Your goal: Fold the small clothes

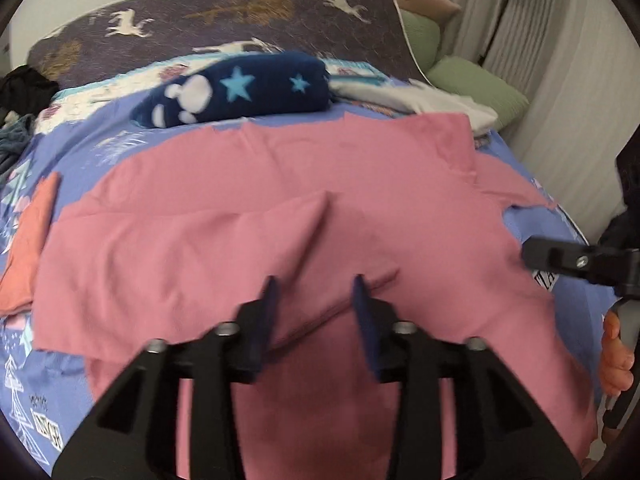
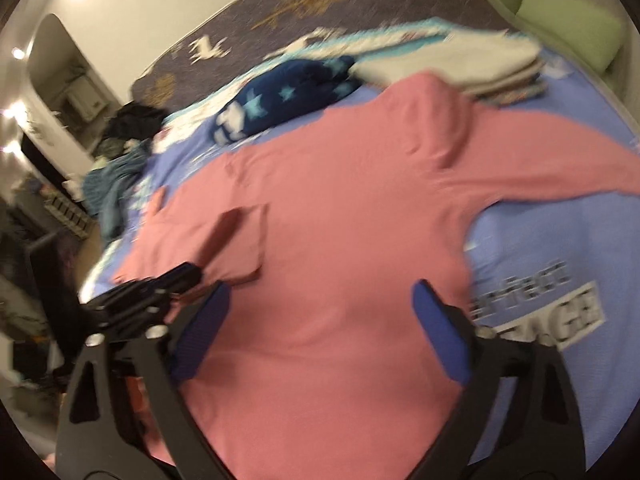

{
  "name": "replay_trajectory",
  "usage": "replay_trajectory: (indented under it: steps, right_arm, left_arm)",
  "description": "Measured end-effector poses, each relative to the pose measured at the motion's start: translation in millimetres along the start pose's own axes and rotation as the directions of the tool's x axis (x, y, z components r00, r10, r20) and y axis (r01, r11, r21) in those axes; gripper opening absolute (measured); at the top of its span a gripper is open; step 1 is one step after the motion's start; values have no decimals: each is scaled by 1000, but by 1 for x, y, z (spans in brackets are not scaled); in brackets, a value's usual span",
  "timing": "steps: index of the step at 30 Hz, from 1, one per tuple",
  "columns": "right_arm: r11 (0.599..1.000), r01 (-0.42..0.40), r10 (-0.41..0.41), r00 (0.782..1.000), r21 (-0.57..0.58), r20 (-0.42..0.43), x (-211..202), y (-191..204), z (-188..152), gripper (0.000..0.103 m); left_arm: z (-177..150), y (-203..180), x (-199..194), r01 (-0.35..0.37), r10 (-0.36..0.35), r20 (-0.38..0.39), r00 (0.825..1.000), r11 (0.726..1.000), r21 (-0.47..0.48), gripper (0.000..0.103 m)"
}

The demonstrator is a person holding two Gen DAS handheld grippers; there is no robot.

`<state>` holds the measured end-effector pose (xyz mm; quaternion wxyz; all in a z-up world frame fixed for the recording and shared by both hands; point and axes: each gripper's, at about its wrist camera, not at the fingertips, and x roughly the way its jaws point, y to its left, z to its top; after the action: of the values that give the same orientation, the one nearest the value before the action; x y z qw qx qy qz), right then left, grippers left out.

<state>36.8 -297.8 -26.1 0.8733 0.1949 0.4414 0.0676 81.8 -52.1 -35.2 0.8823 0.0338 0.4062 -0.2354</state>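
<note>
The pink shirt (image 1: pixel 256 208) lies spread over the blue sheet (image 2: pixel 560 248), its left sleeve (image 1: pixel 224 248) already laid in across the body, so the fold looks partly done. The left gripper (image 1: pixel 316 304) hovers over that sleeve with fingers parted and nothing between them; the right gripper (image 2: pixel 320 320) is spread wide above the hem, also empty. Next, I reckon, comes the right sleeve (image 2: pixel 540 160), needing a pinch at its edge. The knit is soft, matte, lightly wrinkled.
</note>
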Motion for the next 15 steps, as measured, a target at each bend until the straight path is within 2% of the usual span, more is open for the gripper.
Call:
replay_trajectory:
  steps: [1, 3, 5, 6, 9, 10, 12, 15]
  right_arm:
    - [999, -50, 50, 998, 3, -39, 7, 2, 0, 69]
    - [992, -124, 122, 987, -10, -102, 22, 9, 4, 55]
    - [987, -163, 159, 976, -15, -148, 35, 15, 8, 54]
    - [985, -175, 171, 971, -7, -165, 42, 19, 10, 55]
    - [976, -215, 214, 952, 21, -217, 65, 26, 17, 72]
    - [974, -224, 222, 950, 15, -222, 73, 31, 21, 79]
    - [978, -208, 198, 955, -24, -220, 87, 39, 28, 85]
    - [979, -160, 130, 968, -129, -217, 111, 57, 32, 84]
  left_arm:
    - [-4, 6, -8, -19, 19, 22, 1000, 1000, -2, 57]
    - [-8, 20, -22, -83, 83, 56, 995, 997, -9, 61]
    - [-13, 37, -31, -163, 165, 63, 984, 986, -30, 63]
    - [-17, 46, -35, -196, 199, 63, 978, 980, -43, 64]
    - [-26, 76, -45, -277, 283, 54, 958, 956, -100, 76]
    - [-30, 90, -50, -313, 322, 48, 946, 941, -130, 77]
    - [-40, 116, -55, -380, 390, 17, 921, 906, -187, 77]
    - [-47, 148, -62, -404, 412, -28, 911, 875, -269, 77]
